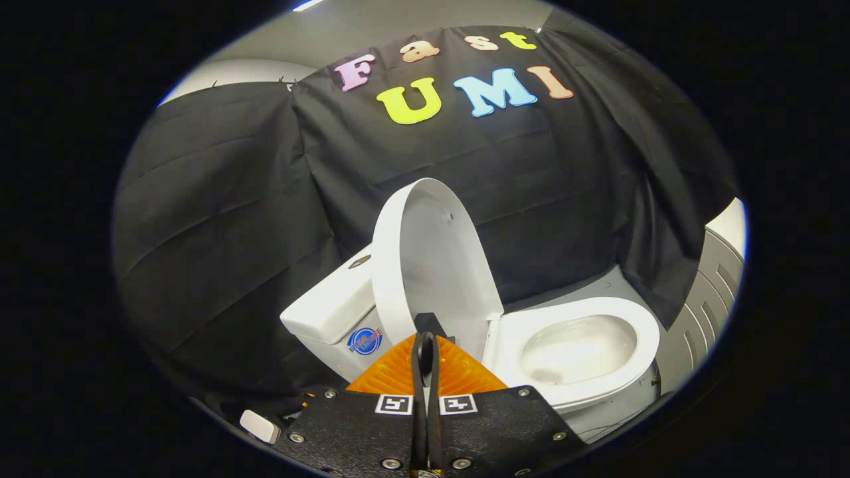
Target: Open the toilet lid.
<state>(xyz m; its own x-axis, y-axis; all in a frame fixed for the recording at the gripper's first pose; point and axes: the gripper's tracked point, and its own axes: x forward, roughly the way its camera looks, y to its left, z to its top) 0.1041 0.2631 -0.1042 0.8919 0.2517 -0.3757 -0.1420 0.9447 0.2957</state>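
A white toilet stands just beyond my fingers. Its lid (431,259) is raised, standing nearly upright against the tank (325,309), which has a round button on top. The seat (641,332) is down, and the open bowl (578,348) lies to the right of the fingers. My gripper (425,338) is shut, the two fingers pressed together with nothing between them. Their tips sit in front of the lid's lower part, near the hinge; I cannot tell whether they touch it.
Black cloth (219,219) hangs close behind and to the left of the toilet. A grey slotted panel (707,299) stands to the right of the bowl. Grey floor (584,285) shows behind the seat.
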